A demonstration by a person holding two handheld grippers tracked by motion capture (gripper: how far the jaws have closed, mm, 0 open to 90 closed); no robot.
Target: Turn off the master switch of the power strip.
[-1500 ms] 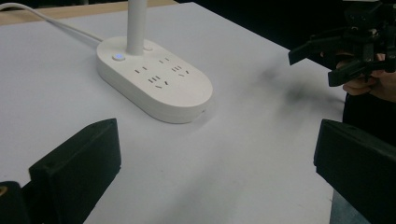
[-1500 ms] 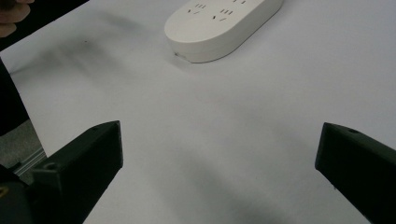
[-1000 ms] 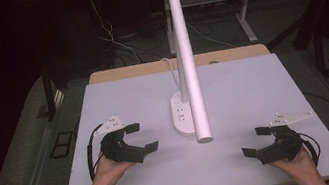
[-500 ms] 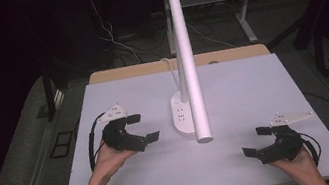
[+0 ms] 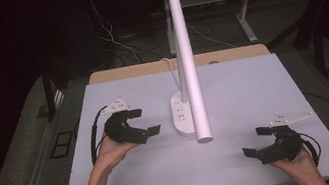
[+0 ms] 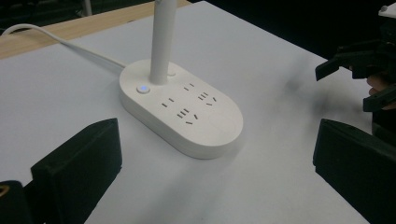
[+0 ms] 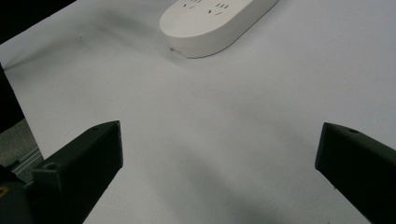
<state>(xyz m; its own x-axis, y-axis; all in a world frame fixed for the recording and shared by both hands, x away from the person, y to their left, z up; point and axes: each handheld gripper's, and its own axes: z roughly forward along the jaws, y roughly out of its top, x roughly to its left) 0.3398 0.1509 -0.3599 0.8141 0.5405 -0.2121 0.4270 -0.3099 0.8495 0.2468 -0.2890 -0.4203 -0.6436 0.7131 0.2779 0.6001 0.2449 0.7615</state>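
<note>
A white desk lamp stands mid-table on an oval socket base (image 5: pixel 181 116), and its long white tube (image 5: pixel 188 68) leans toward the person's side. My left gripper (image 5: pixel 144 122) hovers open just left of the base with nothing between its fingers. In the left gripper view the base (image 6: pixel 187 112), with a lit blue button (image 6: pixel 143 88), lies ahead of the open left gripper (image 6: pixel 215 172). My right gripper (image 5: pixel 253 142) is open and empty near the front right. In the right gripper view the open right gripper (image 7: pixel 219 154) faces bare table, with the base (image 7: pixel 215 23) beyond.
The lamp's white cable (image 6: pixel 60 42) runs from the base to the far edge, where a wooden strip (image 5: pixel 148 68) borders the white tabletop (image 5: pixel 243 89). The other hand's gripper (image 6: pixel 369 70) appears far right in the left gripper view. Dark floor and table legs lie beyond.
My left gripper has moved away from the person and to the right, closer to the lamp base. The right gripper has stayed put.
</note>
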